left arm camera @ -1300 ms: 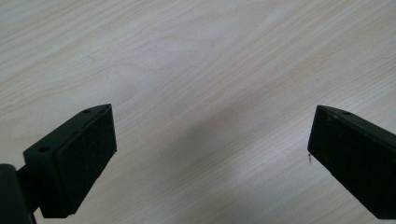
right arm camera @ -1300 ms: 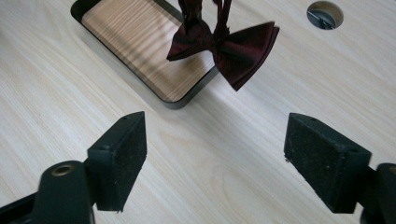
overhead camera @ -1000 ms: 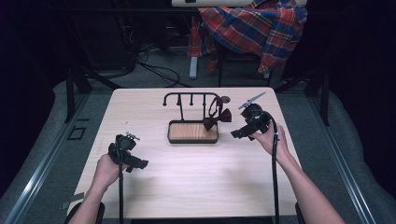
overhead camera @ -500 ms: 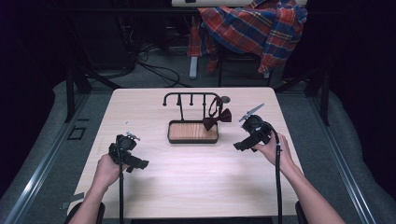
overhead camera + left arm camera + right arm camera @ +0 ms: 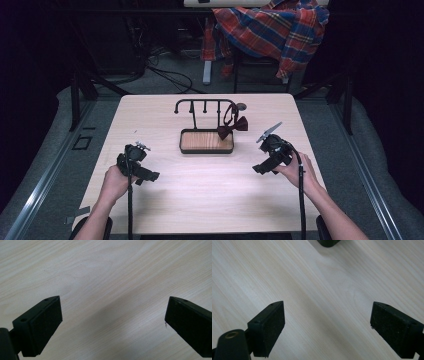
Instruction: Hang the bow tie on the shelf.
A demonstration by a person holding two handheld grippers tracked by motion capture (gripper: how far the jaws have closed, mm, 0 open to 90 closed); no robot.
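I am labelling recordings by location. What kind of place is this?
Probably a lab or studio recording booth, not a home: dark curtains surround one light wooden table, loose cables lie on the grey floor, and a plaid shirt hangs behind.

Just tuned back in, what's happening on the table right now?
A person holds a gripper in each hand over the wooden table. Both the left gripper and right gripper are open with only bare tabletop between their fingers. A dark red bow tie hangs from the black hook stand at the middle; neither gripper touches it.
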